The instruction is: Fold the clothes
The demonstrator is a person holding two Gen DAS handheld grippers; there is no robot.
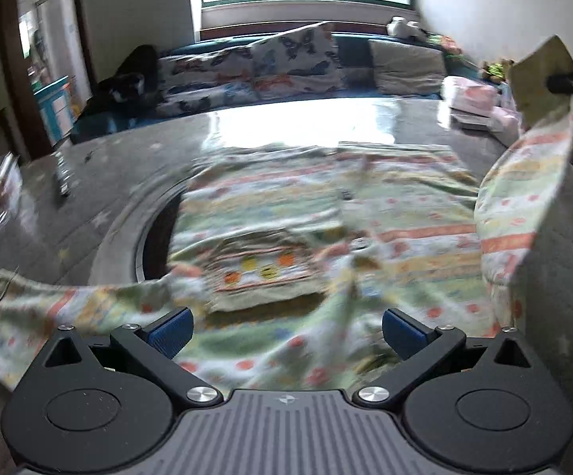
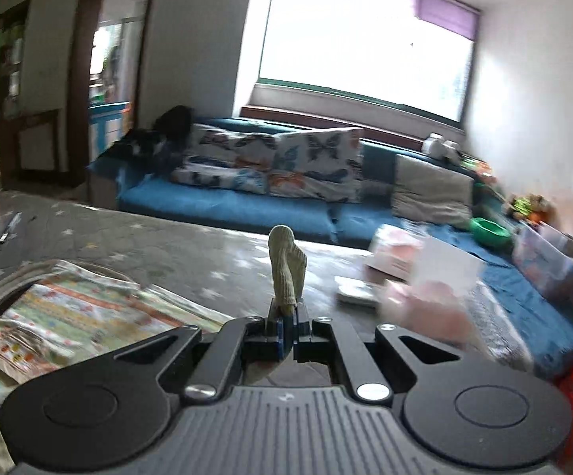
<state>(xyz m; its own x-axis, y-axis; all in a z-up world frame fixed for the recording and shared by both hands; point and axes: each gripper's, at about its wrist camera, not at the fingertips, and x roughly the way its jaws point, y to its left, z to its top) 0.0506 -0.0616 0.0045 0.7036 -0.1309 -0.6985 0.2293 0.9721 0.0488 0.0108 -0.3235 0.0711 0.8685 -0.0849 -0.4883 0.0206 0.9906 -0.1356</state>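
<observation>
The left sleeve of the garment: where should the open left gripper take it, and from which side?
Grip the sleeve at its cuff end, coming from above on the left gripper's left. It lies flat and spread outward, mirroring the right sleeve already lifted.

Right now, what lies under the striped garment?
The striped garment lies on the grey table, partly over a round dark opening. What it covers is hidden.

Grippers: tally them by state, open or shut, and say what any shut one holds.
Open: 1, the left gripper, above the patterned garment.
Shut: 1, the right gripper, clamped on the garment's cuff.
Total: 2
</observation>
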